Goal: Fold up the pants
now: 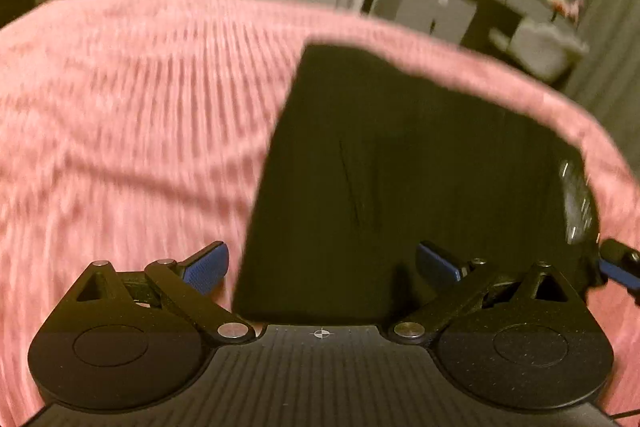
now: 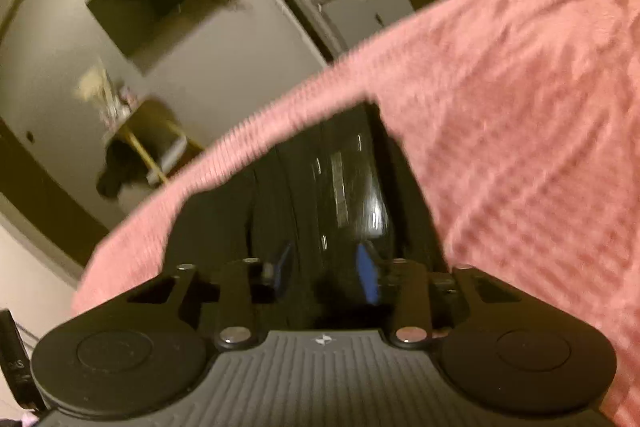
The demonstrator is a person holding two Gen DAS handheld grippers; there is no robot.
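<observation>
Left wrist view: the left tongs (image 1: 322, 265) stand wide apart, empty, over the near edge of the folded black pants (image 1: 400, 167) lying on the bed's pink blanket (image 1: 132, 115) toward its far right edge.

Right wrist view: the right tongs (image 2: 326, 269) stand narrowed around a dark fold of the pants (image 2: 320, 187); whether they pinch it I cannot tell. The blanket (image 2: 520, 107) surrounds them.

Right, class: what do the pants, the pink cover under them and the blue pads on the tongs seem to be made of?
Pants: black smooth fabric, probably woven; glossy streaks at one end.
Pink cover: ribbed, fuzzy textile, perhaps chenille or knit.
Blue pads: finely textured, likely rubber or plastic.
</observation>
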